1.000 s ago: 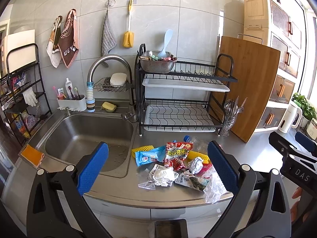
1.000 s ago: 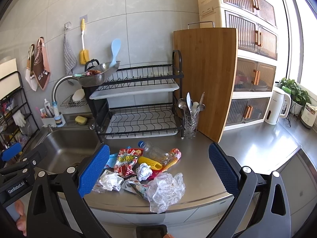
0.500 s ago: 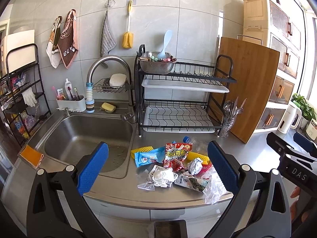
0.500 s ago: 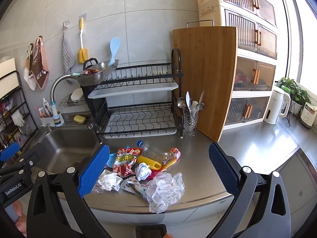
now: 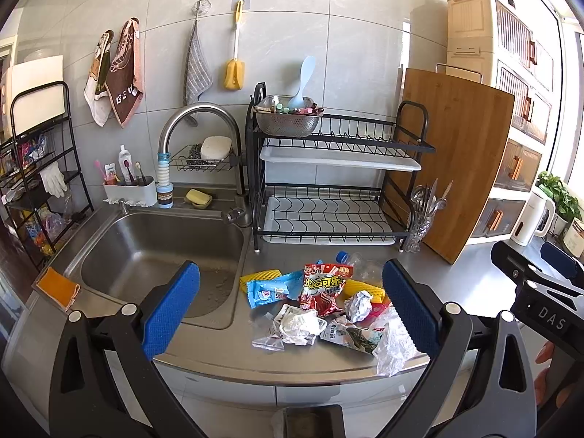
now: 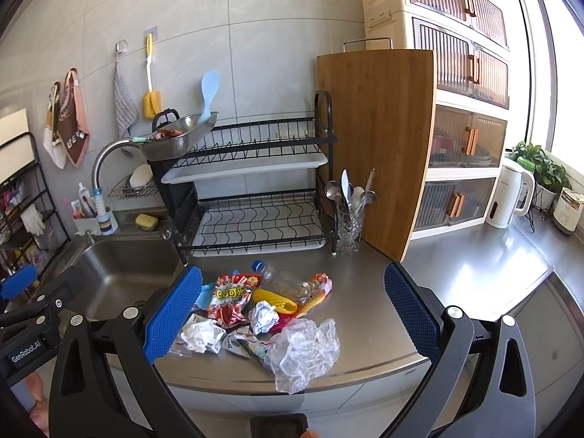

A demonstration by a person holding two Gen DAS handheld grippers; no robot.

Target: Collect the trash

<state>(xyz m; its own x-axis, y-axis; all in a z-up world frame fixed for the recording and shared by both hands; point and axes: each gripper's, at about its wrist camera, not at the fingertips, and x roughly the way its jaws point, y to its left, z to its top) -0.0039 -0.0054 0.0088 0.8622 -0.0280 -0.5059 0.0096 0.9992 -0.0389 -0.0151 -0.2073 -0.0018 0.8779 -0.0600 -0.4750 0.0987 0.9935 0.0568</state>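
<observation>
Tongs [image 5: 290,303] agape before trash [image 5: 321,308]

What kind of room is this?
Most likely a home kitchen: there's a steel sink with a faucet, a dish rack and a wooden cutting board on the counter.

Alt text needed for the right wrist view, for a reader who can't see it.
A pile of trash sits near the front edge of a steel counter: crumpled clear plastic bag, red snack wrapper, empty clear bottle, balled white paper. The open right tongs frame it, holding nothing. Behind stand a black dish rack and wooden cutting board.
</observation>
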